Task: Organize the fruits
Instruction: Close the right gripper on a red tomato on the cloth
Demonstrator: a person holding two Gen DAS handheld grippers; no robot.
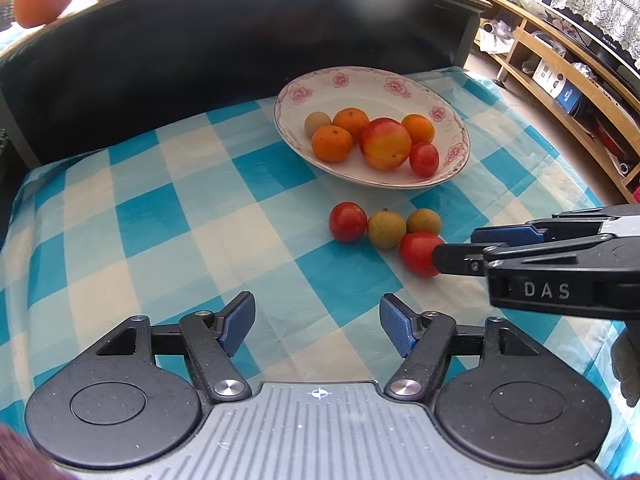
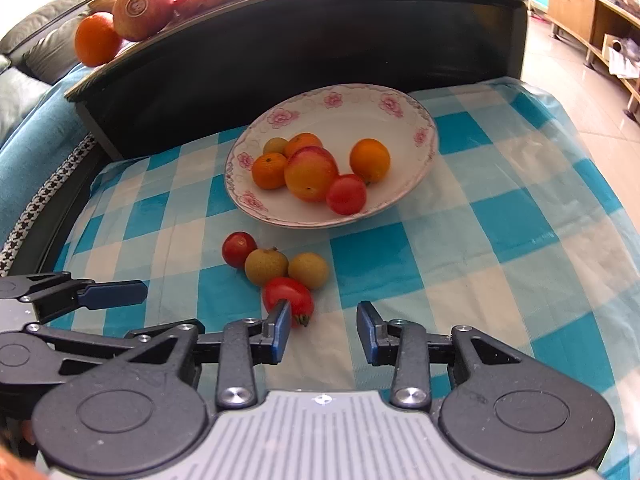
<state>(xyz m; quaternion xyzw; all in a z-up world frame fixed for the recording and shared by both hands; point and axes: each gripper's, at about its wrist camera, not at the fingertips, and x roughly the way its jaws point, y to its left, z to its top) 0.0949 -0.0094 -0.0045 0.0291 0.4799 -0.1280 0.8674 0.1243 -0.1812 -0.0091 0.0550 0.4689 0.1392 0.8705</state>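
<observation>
Ahead of the left gripper [image 1: 317, 326], whose jaws stand apart with only checked cloth [image 1: 160, 220] between them, four small fruits lie in a loose cluster on the cloth: a red tomato [image 1: 347, 221] on the far left, two brownish round fruits [image 1: 386, 228] [image 1: 423, 222] touching each other just beyond, and a second red tomato [image 1: 418, 254] nearest the right side. The right gripper [image 2: 323, 330] comes in from the right in the left wrist view, its near finger [image 1: 456, 259] overlapping that second tomato; whether it touches cannot be told. In the right wrist view the jaws stand apart and nothing is clamped; the tomato with a green stalk [image 2: 288, 299] lies just past the left finger [image 2: 282, 330], partly hidden behind its tip, not between the pads. The gap between the jaws shows bare cloth.

Beyond the cluster, farther from both pairs of jaws, a white plate with pink flowers on its rim [image 2: 332, 101] holds three oranges [image 2: 370, 160], a red-yellow apple [image 2: 311, 174], one tomato [image 2: 346, 194] and one brownish fruit [image 2: 275, 146] at the back. Behind the plate stands a dark raised shelf [image 2: 300, 40], with an orange [image 2: 97, 39] and an apple [image 2: 141, 11] at its left end
</observation>
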